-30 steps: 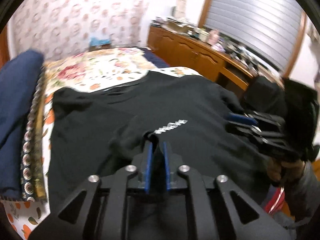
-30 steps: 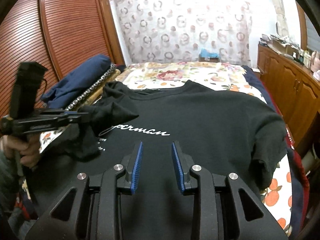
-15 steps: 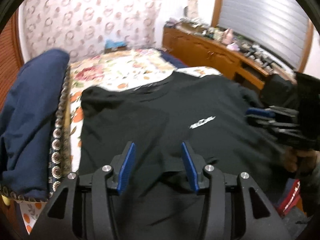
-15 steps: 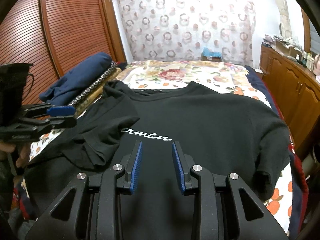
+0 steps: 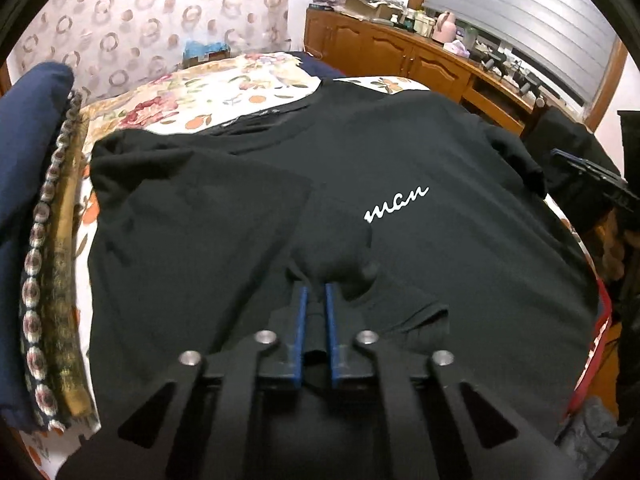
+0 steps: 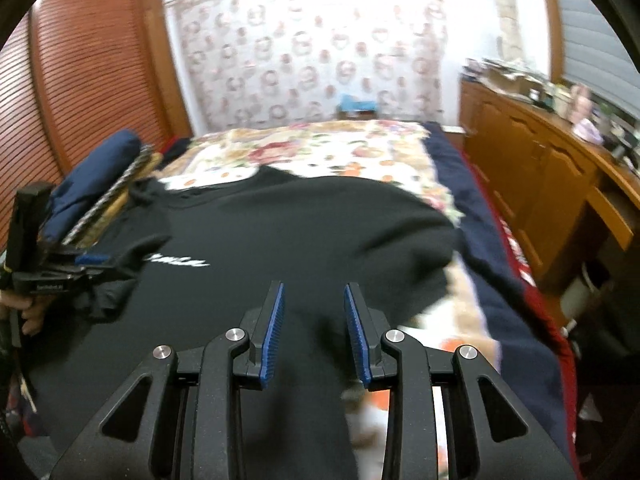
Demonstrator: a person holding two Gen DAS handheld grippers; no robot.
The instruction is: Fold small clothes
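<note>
Now: black shirt [image 5: 400, 152] flat on bed [image 5: 248, 80]. Left gripper [image 5: 316, 304], jaws open a moment ago, pinches folded sleeve again. Right gripper [image 6: 314, 320], jaws half-open and empty, has slid toward right sleeve; second fold likely next.

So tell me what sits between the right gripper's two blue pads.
Nothing is gripped: in the right wrist view the right gripper stands open above the black cotton T-shirt, and only that shirt's cloth shows through the gap.
</note>
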